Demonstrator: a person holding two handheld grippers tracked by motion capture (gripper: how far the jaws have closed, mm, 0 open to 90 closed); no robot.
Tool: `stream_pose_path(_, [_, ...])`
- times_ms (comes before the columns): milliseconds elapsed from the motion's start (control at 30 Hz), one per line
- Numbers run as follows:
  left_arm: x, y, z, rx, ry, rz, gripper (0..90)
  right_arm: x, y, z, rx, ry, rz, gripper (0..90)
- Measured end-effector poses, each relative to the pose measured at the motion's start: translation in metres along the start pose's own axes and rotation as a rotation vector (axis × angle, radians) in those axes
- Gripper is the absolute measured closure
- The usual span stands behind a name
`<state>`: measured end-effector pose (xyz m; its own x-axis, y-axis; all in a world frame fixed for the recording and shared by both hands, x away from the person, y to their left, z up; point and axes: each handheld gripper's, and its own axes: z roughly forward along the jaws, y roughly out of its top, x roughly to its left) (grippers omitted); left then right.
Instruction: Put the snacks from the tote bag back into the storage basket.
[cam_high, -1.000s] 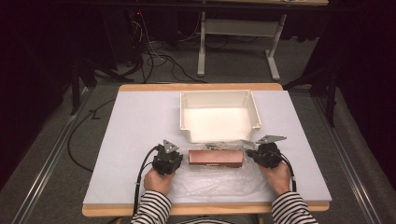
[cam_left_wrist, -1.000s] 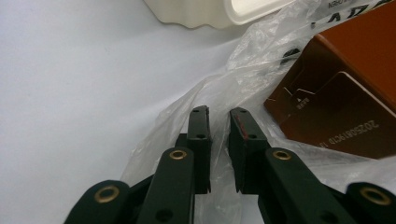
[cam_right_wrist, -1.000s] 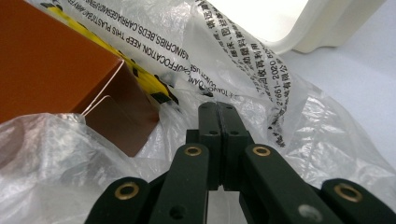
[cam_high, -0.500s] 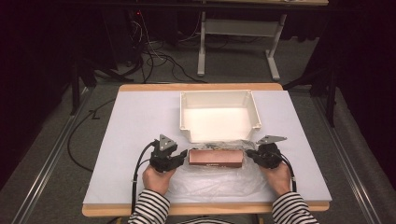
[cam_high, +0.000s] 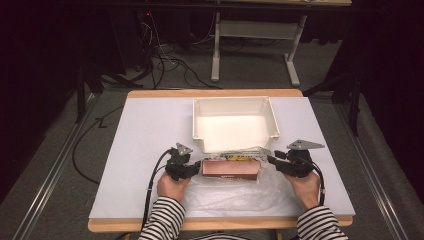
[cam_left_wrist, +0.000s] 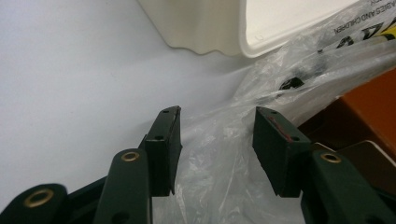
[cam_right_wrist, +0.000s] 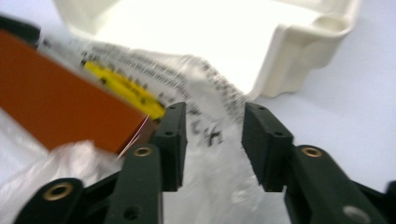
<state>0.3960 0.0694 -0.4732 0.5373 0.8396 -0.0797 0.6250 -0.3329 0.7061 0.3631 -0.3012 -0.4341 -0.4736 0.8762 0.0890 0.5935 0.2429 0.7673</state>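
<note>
A brown-orange box (cam_high: 231, 169) lies on a clear plastic bag (cam_high: 230, 192) just in front of a white tray (cam_high: 235, 100). My left gripper (cam_high: 196, 167) sits at the box's left end. Its jaws have just been opening and stand open (cam_left_wrist: 217, 112) over the bag film (cam_left_wrist: 224, 154), pads off it, with the box (cam_left_wrist: 369, 102) to their right. My right gripper (cam_high: 272, 160) is at the box's right end. Its jaws have also just been opening and stand open (cam_right_wrist: 212, 107) above the printed bag flap (cam_right_wrist: 219, 140), with the box (cam_right_wrist: 56, 102) to their left.
The tray (cam_right_wrist: 299, 56) stands empty, close behind both grippers, and its near corner (cam_left_wrist: 205, 28) is just beyond the left jaws. A white mat (cam_high: 150, 130) covers the wooden table. Cables trail from each gripper toward the table's front edge.
The right gripper has risen a little and its jaws stand wider apart. The left gripper has shifted slightly beside the box. The box and the tray have stayed put.
</note>
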Motion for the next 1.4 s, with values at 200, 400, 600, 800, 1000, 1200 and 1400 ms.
stream_pose_path(200, [0.0,-0.001,0.003,0.009,0.001,0.009,52.8,-0.009,0.007,0.022,0.062,-0.048,0.044,52.7])
stream_pose_path(400, [-0.001,-0.002,0.003,0.005,0.005,0.026,54.1,-0.012,0.0,0.037,0.097,-0.039,0.057,64.3])
stream_pose_path(600, [-0.003,-0.002,0.004,0.003,0.024,0.047,62.2,-0.01,-0.005,0.045,0.125,0.0,0.022,87.2])
stream_pose_path(800, [-0.004,-0.003,0.002,0.008,0.02,0.07,85.8,-0.011,-0.012,0.035,0.087,-0.057,-0.006,90.0])
stream_pose_path(1000, [0.001,-0.004,0.0,0.011,-0.012,0.058,89.4,-0.024,-0.027,0.029,0.093,-0.066,0.021,90.0])
stream_pose_path(1200, [0.001,-0.007,-0.001,-0.006,-0.017,0.061,87.5,-0.021,-0.025,0.027,0.088,-0.086,0.028,79.8])
stream_pose_path(1400, [0.001,-0.008,-0.003,-0.009,-0.016,0.062,81.1,-0.013,-0.02,-0.013,-0.028,-0.01,0.078,59.1])
